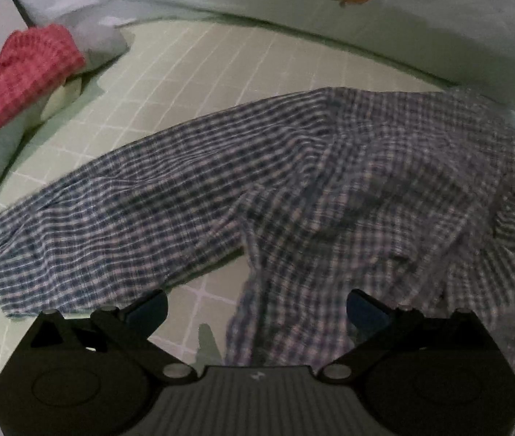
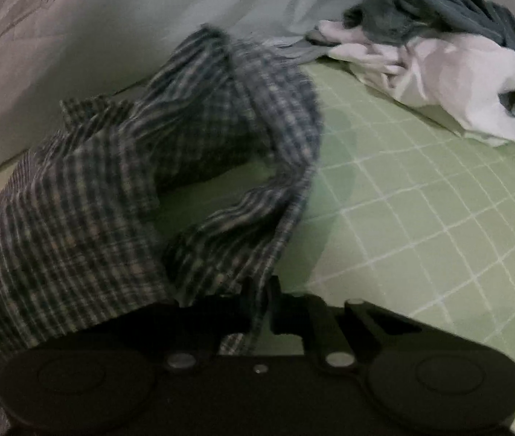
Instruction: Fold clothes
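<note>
Plainly, the folding had barely started. The plaid shirt lay rumpled on the bed, which had a green checked sheet, and no neat fold showed anywhere on it. In the left wrist view one long part of the shirt stretched away ahead and to the left of the left claw, while a bunched part hung down just right of its middle. That claw stood wide, its two fingers well apart, with nothing pressed between them.

The right claw was narrow, its fingers drawn together on a strip of the shirt's edge, and the cloth rose from there in loose loops ahead and to its left. I judged this to be a lift or a spreading-out, the step before any real fold.

Ahead and far left of the left claw sat a red checked cloth on some grey pieces, seemingly a finished stack. Ahead and right of the right claw lay a heap of white and blue clothes, apparently yet to be done.
</note>
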### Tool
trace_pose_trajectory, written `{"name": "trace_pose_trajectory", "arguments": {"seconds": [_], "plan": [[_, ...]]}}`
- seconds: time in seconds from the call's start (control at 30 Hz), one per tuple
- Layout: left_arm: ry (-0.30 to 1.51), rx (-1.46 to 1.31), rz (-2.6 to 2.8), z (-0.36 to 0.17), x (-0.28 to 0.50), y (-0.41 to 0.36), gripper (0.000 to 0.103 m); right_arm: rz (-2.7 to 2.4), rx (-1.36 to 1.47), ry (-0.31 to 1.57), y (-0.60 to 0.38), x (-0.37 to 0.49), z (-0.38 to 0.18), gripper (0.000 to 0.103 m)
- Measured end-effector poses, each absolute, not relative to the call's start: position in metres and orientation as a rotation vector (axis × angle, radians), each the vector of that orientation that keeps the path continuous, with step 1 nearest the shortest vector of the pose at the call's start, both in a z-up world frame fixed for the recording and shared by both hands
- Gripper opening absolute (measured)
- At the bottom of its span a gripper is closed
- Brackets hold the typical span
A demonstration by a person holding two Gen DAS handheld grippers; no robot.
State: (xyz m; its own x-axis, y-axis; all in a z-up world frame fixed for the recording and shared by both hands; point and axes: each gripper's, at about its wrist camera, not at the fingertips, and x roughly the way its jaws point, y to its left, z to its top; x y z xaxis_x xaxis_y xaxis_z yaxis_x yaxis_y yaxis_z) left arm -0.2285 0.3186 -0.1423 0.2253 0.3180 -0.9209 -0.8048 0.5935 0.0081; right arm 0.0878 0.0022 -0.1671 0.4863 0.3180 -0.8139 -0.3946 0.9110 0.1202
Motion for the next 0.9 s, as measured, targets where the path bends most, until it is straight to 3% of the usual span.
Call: {"name": "trace_pose_trajectory", "arguments": {"seconds": [0.37,0.67,0.73,0.8,0.87,0.9], "plan": [[1.007,-0.465,0.79,-0.115,-0.212,0.208,0.103,0.265,-0.226,0.936,-0.149,0.115,-0.157,0.006],[0.971,-0.484,0.814,-0.112,-0.201,0.1,0.103,0.144,-0.447,0.771,-0.25,0.169,-0.152,0.007],[0.97,-0.485,0.823,-0.113,-0.199,0.082,0.103,0.132,-0.411,0.774,-0.268,0.178,-0.152,0.012],[0.965,-0.492,0.828,-0.111,-0.2,0.068,0.103,0.138,-0.361,0.774,-0.28,0.176,-0.151,0.027],[0.963,-0.493,0.829,-0.109,-0.203,0.055,0.103,0.13,-0.328,0.744,-0.287,0.166,-0.151,0.06],[0.966,-0.489,0.828,-0.108,-0.204,0.05,0.103,0.125,-0.293,0.738,-0.292,0.164,-0.152,0.068]]}}
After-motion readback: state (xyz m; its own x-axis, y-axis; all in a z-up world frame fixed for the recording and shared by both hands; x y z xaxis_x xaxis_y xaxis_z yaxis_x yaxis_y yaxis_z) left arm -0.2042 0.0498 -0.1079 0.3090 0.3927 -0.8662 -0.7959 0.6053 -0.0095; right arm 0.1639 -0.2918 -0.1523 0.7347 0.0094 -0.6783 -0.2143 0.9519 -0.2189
